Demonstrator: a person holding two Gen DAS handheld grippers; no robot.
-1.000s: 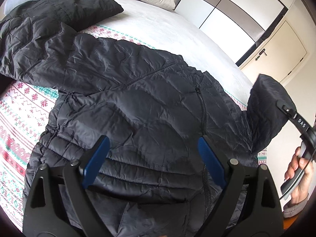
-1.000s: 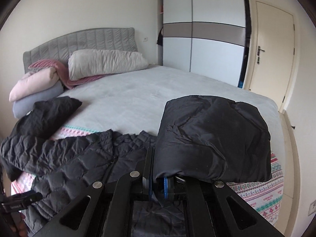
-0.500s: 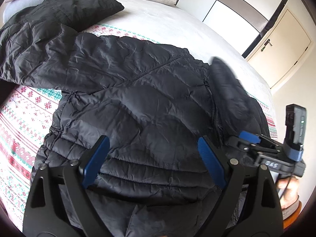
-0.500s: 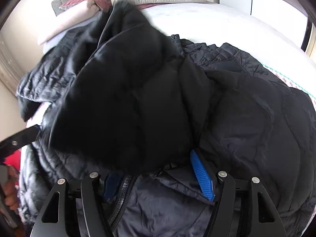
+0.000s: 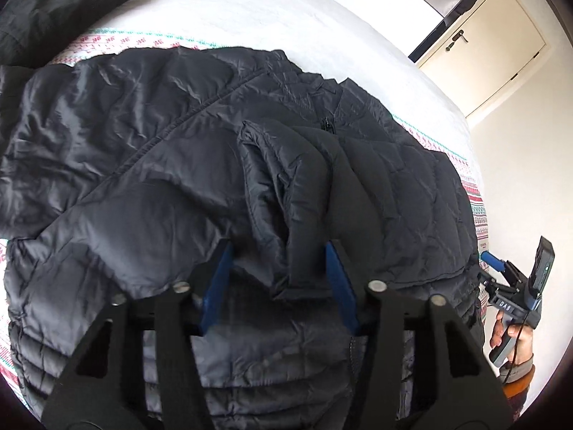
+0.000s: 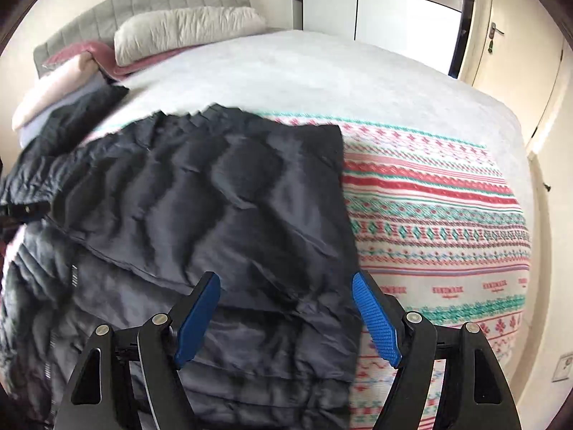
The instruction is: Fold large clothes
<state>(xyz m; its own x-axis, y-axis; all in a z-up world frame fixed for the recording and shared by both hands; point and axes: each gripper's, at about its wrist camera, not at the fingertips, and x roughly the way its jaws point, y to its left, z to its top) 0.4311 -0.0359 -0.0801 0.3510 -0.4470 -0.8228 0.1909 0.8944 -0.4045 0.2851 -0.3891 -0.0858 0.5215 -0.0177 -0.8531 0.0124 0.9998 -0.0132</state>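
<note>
A black quilted puffer jacket [image 5: 150, 165] lies spread on the bed. One sleeve [image 5: 286, 186] is folded over its front, cuff end between the jaws of my left gripper [image 5: 275, 276]; the jaws stand partly open around the cuff, not clamped. In the right wrist view the jacket [image 6: 200, 215] fills the left half. My right gripper [image 6: 286, 315] is open and empty, hovering over the jacket's right edge. It also shows in the left wrist view [image 5: 515, 297], held by a hand at the far right.
A patterned red, green and white blanket [image 6: 437, 215] lies under the jacket on the grey-white bed [image 6: 304, 71]. Pillows [image 6: 186, 32] and folded bedding sit by the headboard. A wardrobe [image 6: 386, 3] and a door [image 5: 490, 53] stand beyond the bed.
The right gripper carried the sleeve over the jacket front, let it go and pulled back to the right. The left gripper moved forward and narrowed around the sleeve cuff.
</note>
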